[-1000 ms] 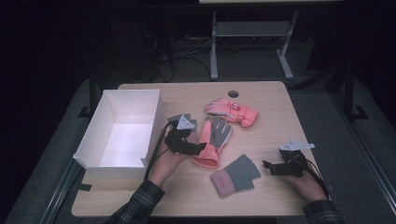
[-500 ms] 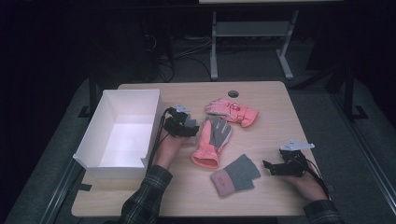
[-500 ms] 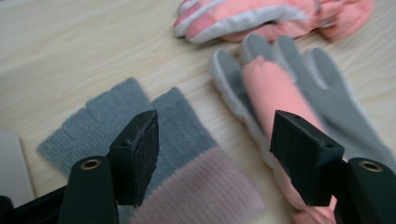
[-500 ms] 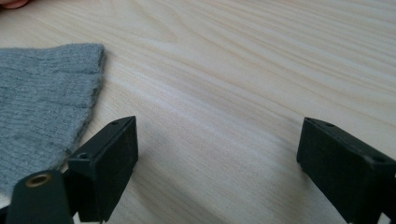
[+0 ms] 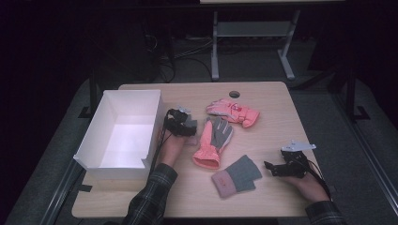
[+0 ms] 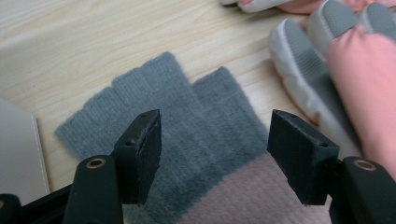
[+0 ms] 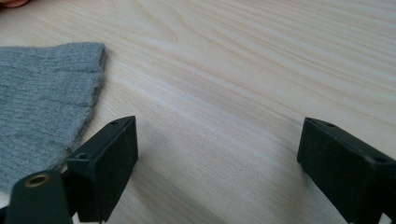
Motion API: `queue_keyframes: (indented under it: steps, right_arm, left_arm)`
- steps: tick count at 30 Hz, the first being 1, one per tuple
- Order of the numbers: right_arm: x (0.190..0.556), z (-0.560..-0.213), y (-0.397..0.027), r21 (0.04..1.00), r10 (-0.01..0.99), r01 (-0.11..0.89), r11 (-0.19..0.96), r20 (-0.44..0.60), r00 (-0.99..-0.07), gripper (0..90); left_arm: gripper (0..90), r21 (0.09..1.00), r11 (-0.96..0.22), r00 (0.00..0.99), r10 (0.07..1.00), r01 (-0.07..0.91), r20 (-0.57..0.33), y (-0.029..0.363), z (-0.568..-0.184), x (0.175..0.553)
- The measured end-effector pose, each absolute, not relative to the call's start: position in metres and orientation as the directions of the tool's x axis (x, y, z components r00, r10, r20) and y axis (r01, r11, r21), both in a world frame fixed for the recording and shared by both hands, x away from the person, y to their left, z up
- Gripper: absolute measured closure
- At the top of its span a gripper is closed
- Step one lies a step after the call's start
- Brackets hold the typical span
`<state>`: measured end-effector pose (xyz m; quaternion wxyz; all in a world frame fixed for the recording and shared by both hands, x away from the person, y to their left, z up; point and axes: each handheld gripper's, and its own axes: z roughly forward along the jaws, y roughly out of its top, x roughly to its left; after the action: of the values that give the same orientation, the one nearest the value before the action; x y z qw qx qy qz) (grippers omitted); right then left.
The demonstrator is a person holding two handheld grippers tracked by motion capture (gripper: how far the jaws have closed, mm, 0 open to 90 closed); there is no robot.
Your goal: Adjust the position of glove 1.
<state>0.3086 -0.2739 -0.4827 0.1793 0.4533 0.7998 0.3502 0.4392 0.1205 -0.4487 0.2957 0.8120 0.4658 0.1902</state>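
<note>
— High view, then: where do we put the left claw (image 5: 184, 125)?

— We see it left of the table's (image 5: 281, 108) middle, just beside the white box (image 5: 94, 140) that sits along the left edge. It hangs over a grey knitted glove (image 6: 196, 140) with a pink cuff.

— Is it gripping that glove?

— We say no. In the left gripper view the jaws stand apart, one on either side of the glove near where the grey meets the pink cuff. They have just been closing and the glove lies between them, but we see no pad pressing into the knit. The glove lies flat on the table, fingers pointing away from the claw.

— What lies around it?

— A pink and grey padded glove (image 5: 213, 140) just to its right, towards the table's middle. Another pink padded glove (image 5: 232, 111) lies nearer the far edge.

— And the right claw (image 5: 271, 168)?

— We find it near the right edge, towards the near edge. Its jaws are wide apart with only bare wood between them.

— Anything close to it?

— A second knitted glove (image 5: 237, 176), grey with a pink cuff, lies just beside it towards the middle of the near edge. In the right gripper view its grey edge comes up to one jaw, though we cannot tell whether they touch.
</note>
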Motion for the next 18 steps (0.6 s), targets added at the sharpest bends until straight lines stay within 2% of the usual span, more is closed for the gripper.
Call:
queue_keyframes:
  steps: [6, 9, 12, 14, 15, 16, 17, 18]
  right_arm:
    - [0.309, -0.483, -0.274, 0.722, 0.85, 0.599, 0.346, 0.03, -0.526, 11.5]
    - [0.308, -0.483, -0.274, 0.722, 0.85, 0.599, 0.346, 0.03, -0.526, 11.5]
    - [0.308, -0.483, -0.274, 0.722, 0.849, 0.598, 0.347, 0.029, -0.527, 11.5]
    - [0.308, -0.483, -0.274, 0.722, 0.849, 0.598, 0.347, 0.029, -0.528, 11.5]
    - [0.308, -0.483, -0.274, 0.722, 0.849, 0.598, 0.347, 0.029, -0.528, 11.5]
    - [0.308, -0.483, -0.274, 0.722, 0.849, 0.598, 0.347, 0.029, -0.528, 11.5]
    - [0.308, -0.483, -0.274, 0.722, 0.849, 0.598, 0.347, 0.029, -0.528, 11.5]
    - [0.308, -0.483, -0.274, 0.722, 0.849, 0.599, 0.347, 0.029, -0.527, 11.5]
  left_arm:
    - [35.7, 0.643, -0.389, 0.49, 0.871, 0.66, 0.025, 0.12, -0.456, 0.44]
    - [38.1, 0.656, -0.35, 0.472, 0.881, 0.668, -0.011, 0.123, -0.462, 0.441]
    - [41.8, 0.668, -0.349, 0.473, 0.881, 0.657, -0.005, 0.123, -0.463, 0.439]
    - [49.5, 0.671, -0.352, 0.476, 0.879, 0.652, -0.002, 0.124, -0.463, 0.439]
    - [49.5, 0.674, -0.355, 0.481, 0.877, 0.648, -0.001, 0.124, -0.463, 0.438]
    - [58.6, 0.676, -0.356, 0.483, 0.876, 0.646, -0.001, 0.124, -0.463, 0.438]
    - [58.6, 0.678, -0.357, 0.487, 0.874, 0.643, -0.002, 0.125, -0.463, 0.438]
    - [63.5, 0.678, -0.364, 0.494, 0.869, 0.639, 0.001, 0.124, -0.463, 0.438]
